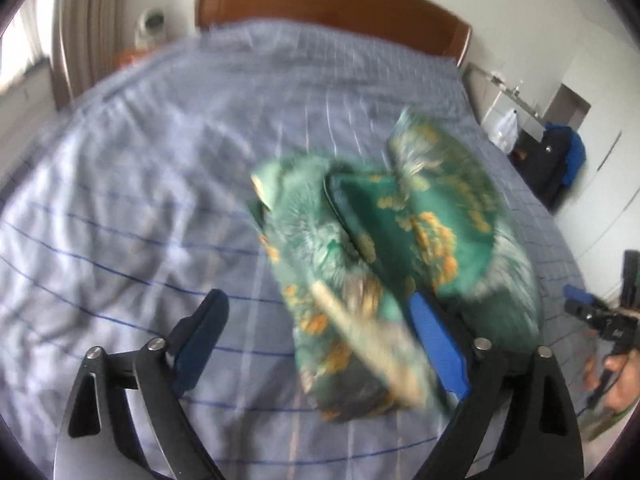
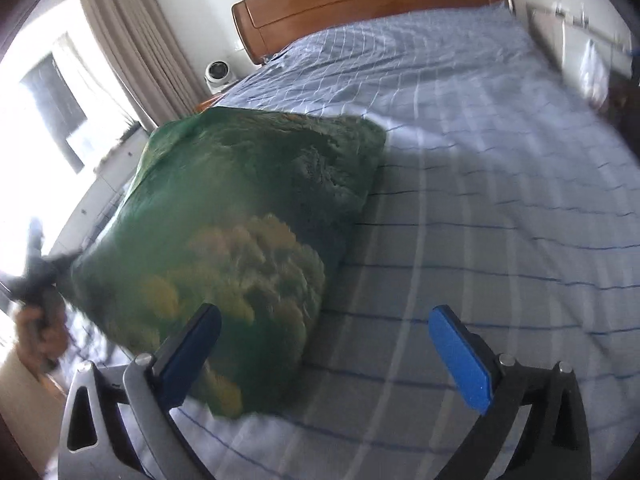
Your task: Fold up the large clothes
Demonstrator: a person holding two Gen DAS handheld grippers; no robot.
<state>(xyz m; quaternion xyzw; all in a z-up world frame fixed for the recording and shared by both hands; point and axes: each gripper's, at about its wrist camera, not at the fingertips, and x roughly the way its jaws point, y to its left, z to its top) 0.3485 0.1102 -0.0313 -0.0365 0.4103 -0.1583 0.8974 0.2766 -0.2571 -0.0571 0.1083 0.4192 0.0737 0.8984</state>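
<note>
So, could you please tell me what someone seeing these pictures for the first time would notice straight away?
The green fleece garment with orange flowers, bunched into a thick bundle in the middle of the blue checked bed, draws the eye first. Both tools frame it with jaws wide open: the left tool with the bundle's near end between its fingers, the right tool beside it. A wooden headboard stands behind.
</note>
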